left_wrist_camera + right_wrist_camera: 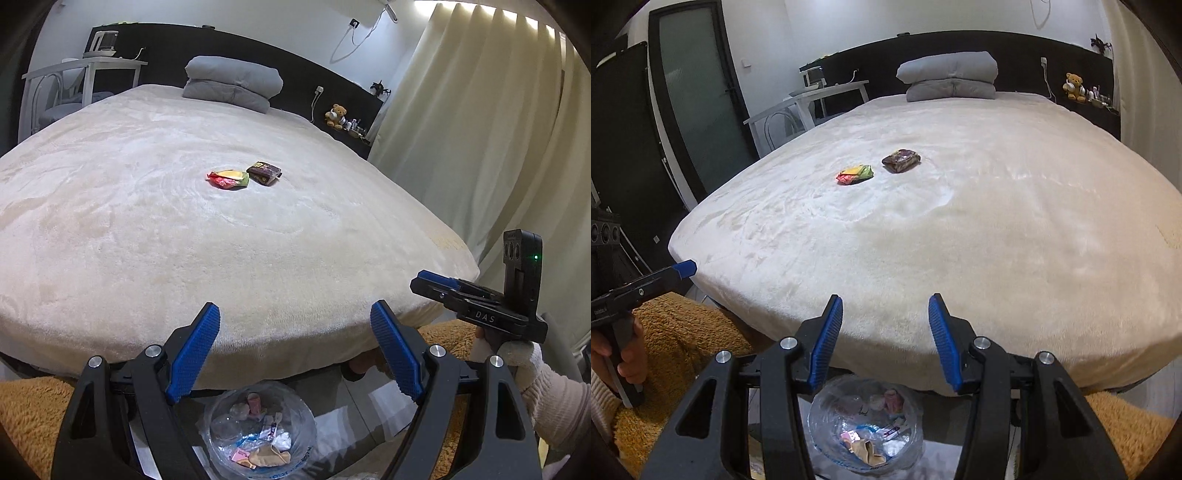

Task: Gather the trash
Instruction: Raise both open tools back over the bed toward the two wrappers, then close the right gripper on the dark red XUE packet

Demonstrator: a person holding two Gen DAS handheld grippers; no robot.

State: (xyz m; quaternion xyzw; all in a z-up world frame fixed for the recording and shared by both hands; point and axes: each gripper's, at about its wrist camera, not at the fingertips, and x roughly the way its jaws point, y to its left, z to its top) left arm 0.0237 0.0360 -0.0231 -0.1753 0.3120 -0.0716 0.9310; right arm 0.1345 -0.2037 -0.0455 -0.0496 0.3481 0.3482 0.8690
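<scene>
Two crumpled wrappers lie side by side in the middle of the cream bed (110,240): a red-yellow one (228,178) (855,174) and a brown one (263,172) (901,160) to its right. A clear bag of trash (260,432) (866,424) sits on the floor at the bed's foot, below both grippers. My left gripper (295,325) is open and empty, above the bag near the bed's edge. My right gripper (885,317) is open and empty, likewise over the bed's foot edge. Each gripper shows from the side in the other view, right (436,280) and left (685,267).
A folded grey duvet (232,83) (947,75) lies at the head of the bed. A white desk (88,70) stands at the far left, a teddy bear (336,116) on the right shelf, curtains (498,129) along the right. Orange fuzzy fabric (679,332) lies below.
</scene>
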